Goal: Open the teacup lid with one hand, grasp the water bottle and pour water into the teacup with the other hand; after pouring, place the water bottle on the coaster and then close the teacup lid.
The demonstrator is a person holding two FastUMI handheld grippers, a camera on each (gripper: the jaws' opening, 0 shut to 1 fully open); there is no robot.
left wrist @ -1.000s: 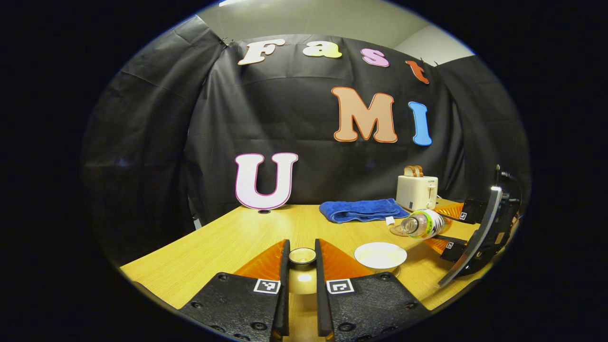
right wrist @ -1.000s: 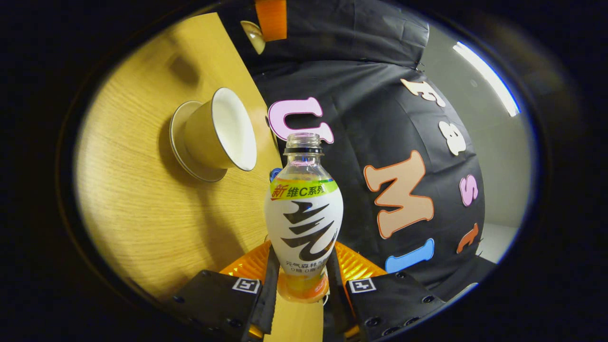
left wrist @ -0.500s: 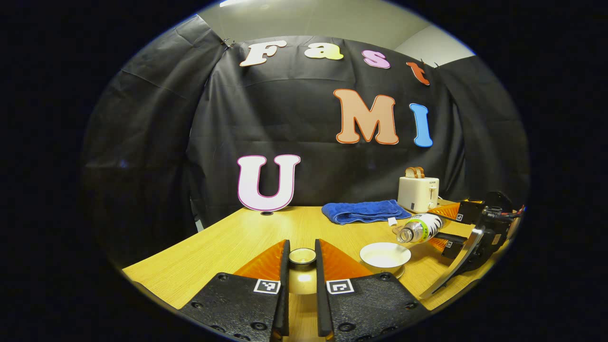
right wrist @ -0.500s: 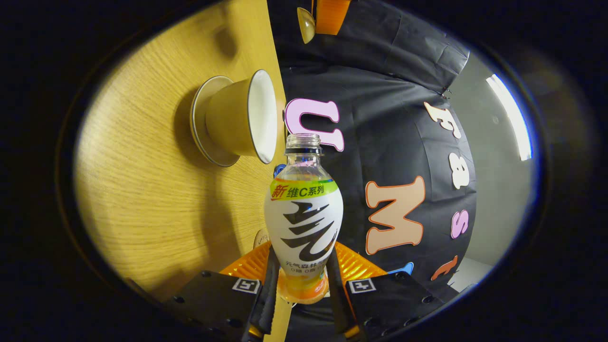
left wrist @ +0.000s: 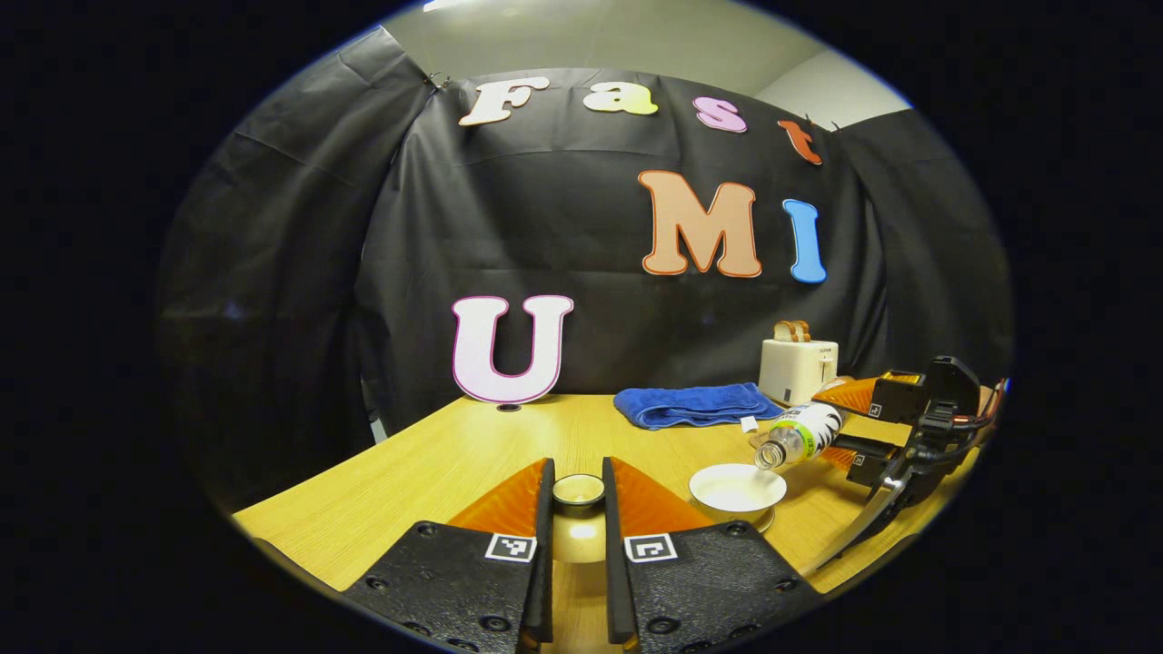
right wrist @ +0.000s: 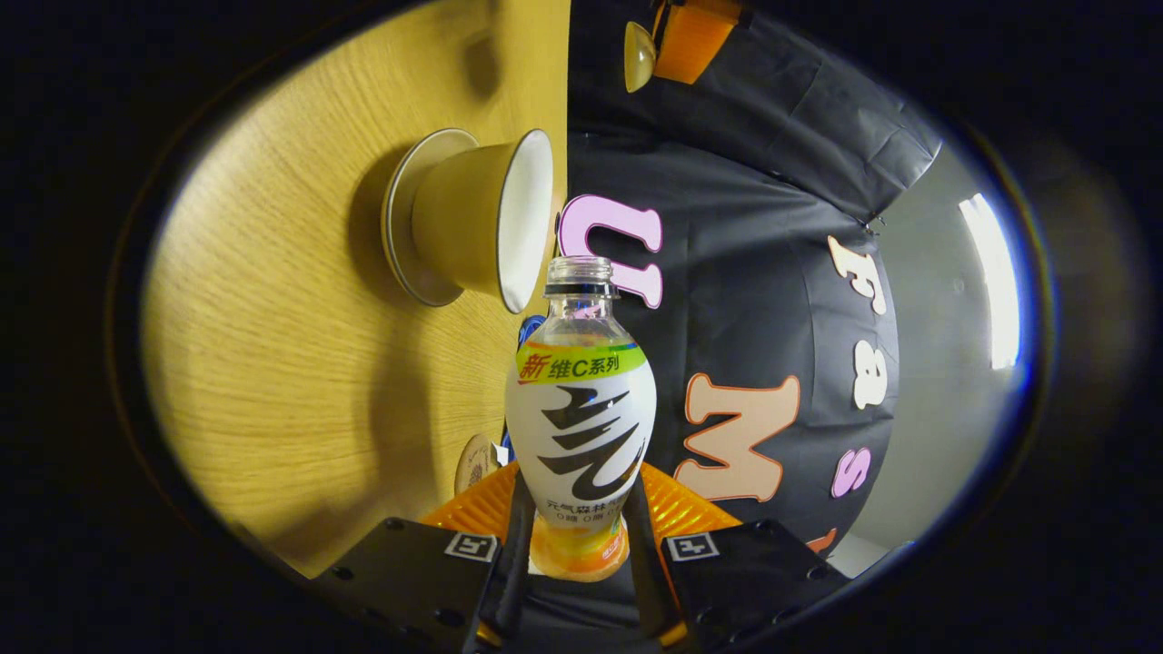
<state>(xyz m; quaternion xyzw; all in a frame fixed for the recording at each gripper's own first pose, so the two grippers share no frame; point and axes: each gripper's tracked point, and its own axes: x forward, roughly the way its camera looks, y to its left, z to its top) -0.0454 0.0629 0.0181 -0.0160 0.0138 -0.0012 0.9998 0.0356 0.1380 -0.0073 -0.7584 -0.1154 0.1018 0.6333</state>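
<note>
**A:** Since a second ago the water bottle has tipped further and dropped lower; its open mouth now hangs just over the rim of the teacup, where before it was higher and off to the side.

**B:** And who has hold of it?

**A:** The right gripper. Its fingers are clenched on the bottle's lower body, one on each side, and in the right gripper view the neck points right at the cup's lip.

**B:** What about the lid?

**A:** The left gripper holds the teacup lid by its knob, fingers pressed on it from both sides, lifted clear of the desk and well to the left of the cup.

**B:** So we're at the pour?

**A:** I'd say it's just starting. I can't make out a stream of water.

**B:** Next?

**A:** Probably a little more tilt with the mouth kept over the bowl, since the cup is wide and shallow and could splash. Then the bottle must go upright onto the coaster, which lies on the desk near the blue towel.
</note>
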